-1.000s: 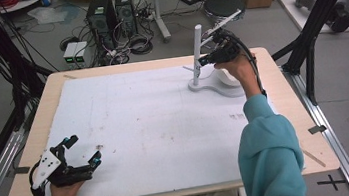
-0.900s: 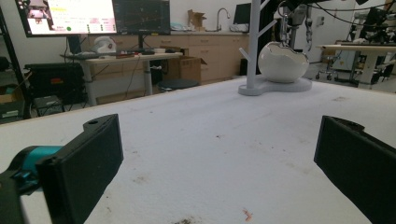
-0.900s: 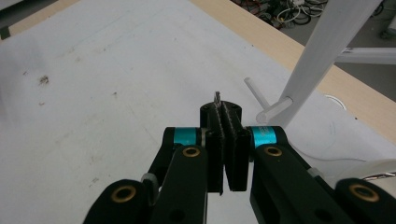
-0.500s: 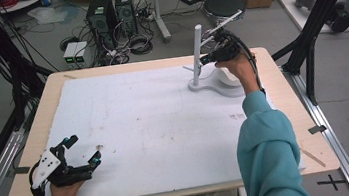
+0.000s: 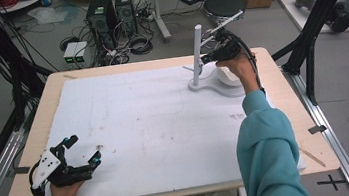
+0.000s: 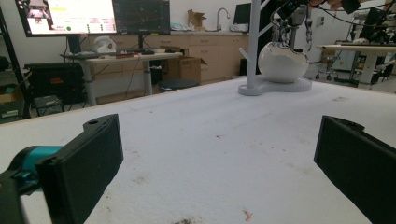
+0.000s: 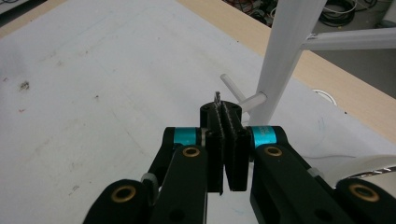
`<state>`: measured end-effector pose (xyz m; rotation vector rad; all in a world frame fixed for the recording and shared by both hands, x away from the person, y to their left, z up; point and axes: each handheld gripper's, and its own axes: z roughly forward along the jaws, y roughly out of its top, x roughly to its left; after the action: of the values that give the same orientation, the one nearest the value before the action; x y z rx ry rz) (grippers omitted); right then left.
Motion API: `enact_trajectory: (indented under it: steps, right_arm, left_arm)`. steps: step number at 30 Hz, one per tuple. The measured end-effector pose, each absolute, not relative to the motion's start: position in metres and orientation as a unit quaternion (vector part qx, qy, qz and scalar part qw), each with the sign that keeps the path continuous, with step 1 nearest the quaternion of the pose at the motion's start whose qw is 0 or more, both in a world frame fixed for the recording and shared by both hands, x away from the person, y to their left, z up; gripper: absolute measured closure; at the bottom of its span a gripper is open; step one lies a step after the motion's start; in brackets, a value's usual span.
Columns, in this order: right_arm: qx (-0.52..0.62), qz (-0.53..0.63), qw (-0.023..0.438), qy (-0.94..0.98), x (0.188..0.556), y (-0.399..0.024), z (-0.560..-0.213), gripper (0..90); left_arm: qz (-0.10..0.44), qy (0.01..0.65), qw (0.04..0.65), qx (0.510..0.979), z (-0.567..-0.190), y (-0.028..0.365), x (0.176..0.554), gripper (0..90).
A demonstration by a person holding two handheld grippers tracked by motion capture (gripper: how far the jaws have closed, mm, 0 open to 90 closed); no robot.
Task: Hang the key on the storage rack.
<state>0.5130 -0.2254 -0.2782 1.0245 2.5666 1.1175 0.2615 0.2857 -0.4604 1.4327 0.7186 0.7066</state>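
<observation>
White-covered table [image 5: 131, 128] in cluttered lab. Right gripper [image 7: 226, 119], frame centre, clamped on thin metal chain [image 7: 217, 98] beside white stand [image 5: 197, 55], upper right; chain trails into white bowl [image 6: 281, 60]. Left gripper [image 5: 81, 152] spread, idle, lower left. Risk: chain slipping free or snagging peg [image 7: 238, 95], tipping stand.

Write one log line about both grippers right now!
left gripper: open, on white mat | right gripper: shut on thin metal piece | place: beside white peg stand

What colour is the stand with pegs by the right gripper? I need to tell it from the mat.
White, clearest in the right gripper view: stand.
</observation>
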Motion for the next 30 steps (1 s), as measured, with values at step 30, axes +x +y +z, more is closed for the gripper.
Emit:
enact_trajectory:
  steps: [30]
  right_arm:
    - [0.357, 0.401, 0.093, 0.839, 0.523, -0.241, -0.285, 67.5]
  left_arm:
    - [0.311, 0.315, 0.640, 0.628, -0.460, 0.285, 0.262, 1.7]
